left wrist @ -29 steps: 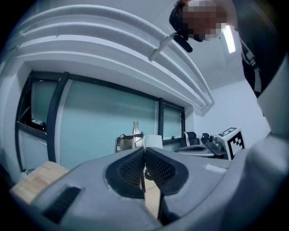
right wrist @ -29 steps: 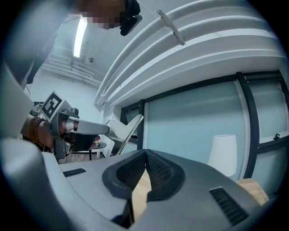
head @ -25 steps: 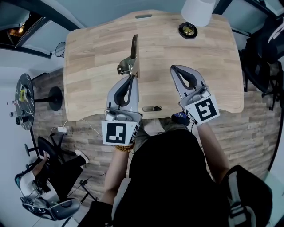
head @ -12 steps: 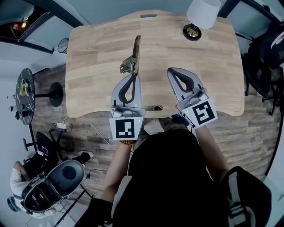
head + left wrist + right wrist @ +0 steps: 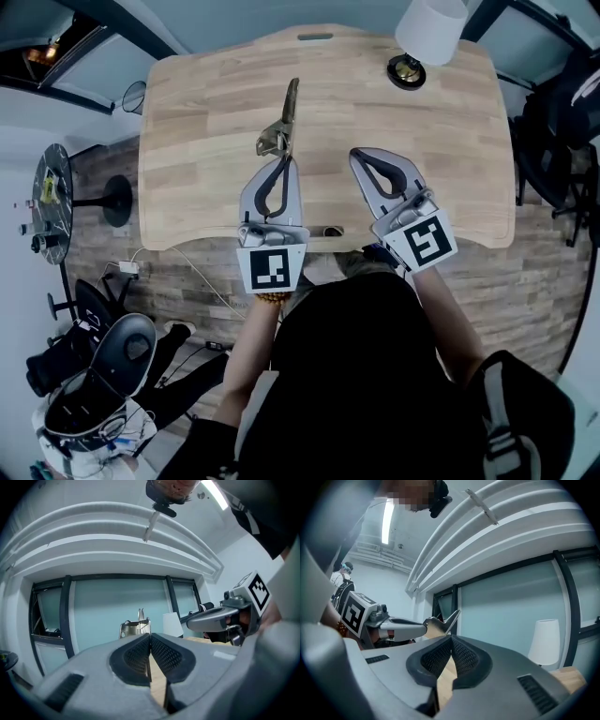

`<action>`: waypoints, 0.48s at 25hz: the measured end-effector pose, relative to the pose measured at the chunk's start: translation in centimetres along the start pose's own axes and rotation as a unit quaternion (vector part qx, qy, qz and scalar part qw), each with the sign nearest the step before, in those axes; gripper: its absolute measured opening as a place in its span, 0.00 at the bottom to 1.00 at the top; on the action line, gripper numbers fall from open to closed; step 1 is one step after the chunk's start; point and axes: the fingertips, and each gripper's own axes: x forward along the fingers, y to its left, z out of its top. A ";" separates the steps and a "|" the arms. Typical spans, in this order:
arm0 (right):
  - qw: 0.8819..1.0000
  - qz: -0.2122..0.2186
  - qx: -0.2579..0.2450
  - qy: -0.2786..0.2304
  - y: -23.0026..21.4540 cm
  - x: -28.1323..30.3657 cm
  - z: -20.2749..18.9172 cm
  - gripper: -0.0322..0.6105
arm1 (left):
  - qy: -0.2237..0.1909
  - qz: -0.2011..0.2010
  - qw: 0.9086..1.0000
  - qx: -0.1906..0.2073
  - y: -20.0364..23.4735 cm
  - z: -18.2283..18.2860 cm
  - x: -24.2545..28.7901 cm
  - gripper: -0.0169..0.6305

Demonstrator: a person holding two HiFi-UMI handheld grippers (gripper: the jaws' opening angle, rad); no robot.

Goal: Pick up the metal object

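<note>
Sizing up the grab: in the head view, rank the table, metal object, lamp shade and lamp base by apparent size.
1. table
2. metal object and lamp shade: too close to rank, since the shade is nearer the camera and cut off by the frame
3. lamp base

The desk [image 5: 206,112] is showing pale, matt wood with fine grain. The metal object [image 5: 275,141] is gleaming dully, like brushed grey steel. The left tongs [image 5: 281,161] and right tongs [image 5: 361,155] are wearing smooth, matt grey plastic, their pads [image 5: 136,658] looking dark, rubbery and cross-hatched. The far lamp base [image 5: 405,70] is shining glossy.
</note>
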 end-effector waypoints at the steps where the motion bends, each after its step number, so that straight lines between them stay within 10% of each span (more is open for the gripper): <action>1: 1.000 0.000 -0.001 0.001 0.0 0.0 -0.1 0.05 | 0.000 0.000 1.000 0.002 0.0 0.0 0.0 0.05; 12: 1.000 0.003 0.001 0.002 0.5 0.2 -0.4 0.05 | 0.005 0.003 1.000 0.011 0.0 -0.4 -0.6 0.05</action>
